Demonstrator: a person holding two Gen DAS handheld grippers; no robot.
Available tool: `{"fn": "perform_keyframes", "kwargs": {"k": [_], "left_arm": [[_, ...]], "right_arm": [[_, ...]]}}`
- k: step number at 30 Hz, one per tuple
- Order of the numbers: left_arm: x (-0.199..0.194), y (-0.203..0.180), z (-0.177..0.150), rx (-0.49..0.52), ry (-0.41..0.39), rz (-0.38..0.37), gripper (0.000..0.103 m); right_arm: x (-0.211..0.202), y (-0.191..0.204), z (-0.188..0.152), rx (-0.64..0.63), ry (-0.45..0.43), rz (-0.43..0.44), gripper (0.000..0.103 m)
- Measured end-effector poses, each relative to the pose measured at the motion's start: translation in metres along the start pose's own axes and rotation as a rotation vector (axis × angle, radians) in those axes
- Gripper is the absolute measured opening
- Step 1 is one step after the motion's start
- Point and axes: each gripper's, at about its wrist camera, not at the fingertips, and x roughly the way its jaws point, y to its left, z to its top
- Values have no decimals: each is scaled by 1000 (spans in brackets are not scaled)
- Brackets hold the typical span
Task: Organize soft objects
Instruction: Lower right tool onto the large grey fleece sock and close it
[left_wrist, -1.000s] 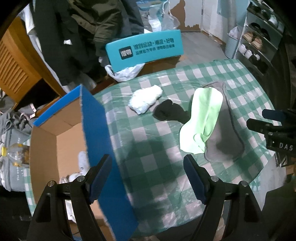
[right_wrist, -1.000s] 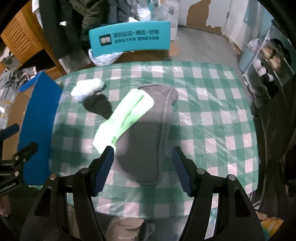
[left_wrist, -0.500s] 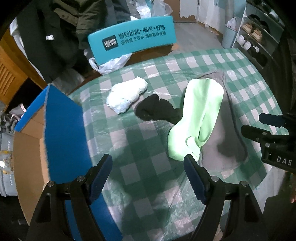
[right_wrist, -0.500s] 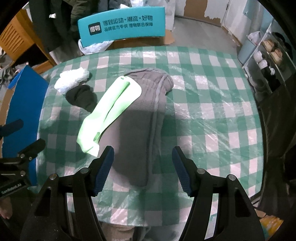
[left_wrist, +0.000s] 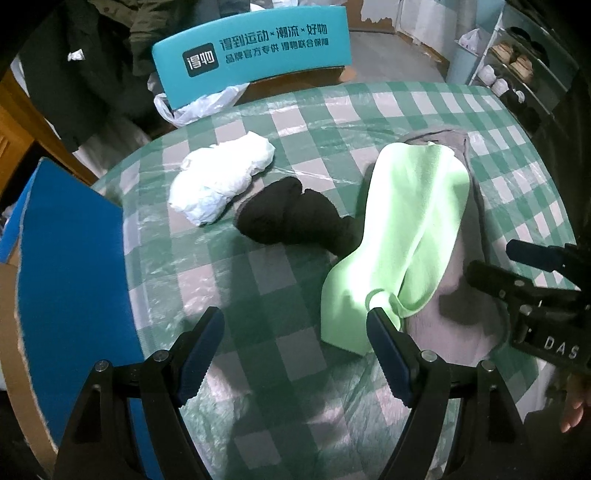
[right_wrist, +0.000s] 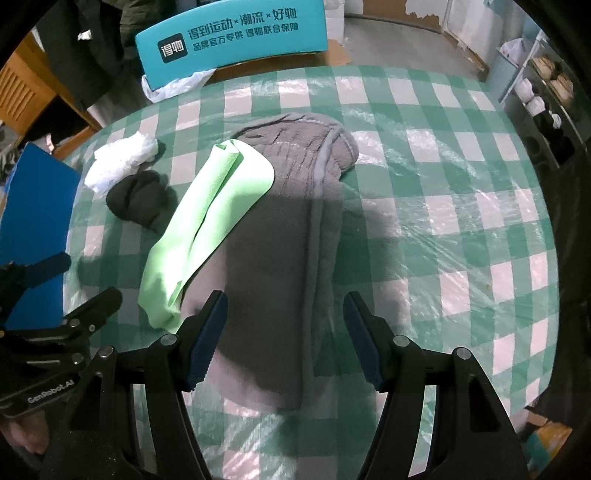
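On the green-checked table (left_wrist: 280, 118) lie a crumpled white cloth (left_wrist: 221, 177), a black bundled sock (left_wrist: 295, 221), a light green cloth (left_wrist: 406, 229) and a grey fleece cloth (right_wrist: 288, 229) beneath it. The green cloth (right_wrist: 207, 221) drapes over the grey cloth's left side. My left gripper (left_wrist: 295, 350) is open and empty above the table's near edge, its right finger beside the green cloth's near end. My right gripper (right_wrist: 284, 332) is open and empty over the grey cloth's near end. It also shows in the left wrist view (left_wrist: 513, 266).
A cardboard box with a blue flap (left_wrist: 70, 280) stands off the table's left edge. A teal chair back with white lettering (left_wrist: 255, 48) stands at the far side with a plastic bag under it. Shoe shelves (right_wrist: 546, 88) are at the far right.
My left gripper has swung right, from over the box toward the cloths, and moved closer to them. My right gripper has come lower over the grey cloth. Both stay open.
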Motion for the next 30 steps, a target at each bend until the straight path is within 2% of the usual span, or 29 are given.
{"fn": "perform_keyframes", "kwargs": {"k": [14, 19, 21, 30], "left_arm": [[30, -14, 4, 44, 50, 35, 81], [37, -18, 2, 58, 66, 48, 81], [39, -19, 2, 68, 73, 59, 81], [46, -18, 1, 67, 78, 74, 83]], "right_arm": [[28, -2, -2, -5, 32, 14, 64], [29, 2, -5, -35, 32, 21, 30], [27, 3, -5, -52, 33, 4, 24], [16, -20, -11, -15, 58, -67, 22]]}}
